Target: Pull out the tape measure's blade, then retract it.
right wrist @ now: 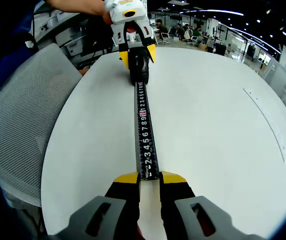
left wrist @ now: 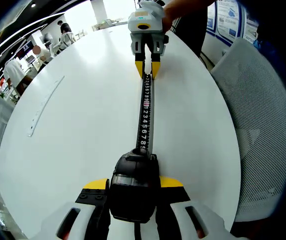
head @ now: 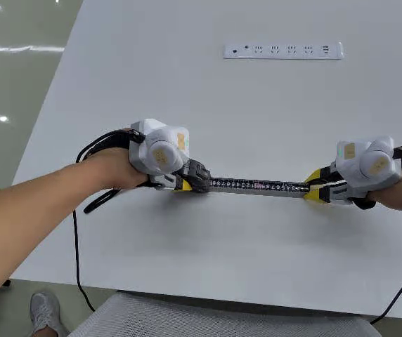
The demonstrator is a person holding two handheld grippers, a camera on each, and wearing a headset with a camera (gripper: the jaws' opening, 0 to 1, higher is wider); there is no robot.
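A black tape measure case (head: 197, 175) sits low over the white table, held by my left gripper (head: 182, 184), which is shut on it; the case (left wrist: 134, 187) lies between the yellow-tipped jaws in the left gripper view. Its dark blade (head: 257, 186) with white numerals runs out rightward to my right gripper (head: 314, 186), shut on the blade's end. The right gripper view shows the blade (right wrist: 145, 132) stretching from my right gripper (right wrist: 149, 176) to the case (right wrist: 138, 65). In the left gripper view the blade (left wrist: 145, 112) reaches the right gripper (left wrist: 148, 70).
A white power strip (head: 283, 50) lies flat at the table's far side. A grey mesh chair back (head: 222, 319) stands at the near table edge. Black cables (head: 81, 232) hang from the left gripper over the edge. People sit in the office behind.
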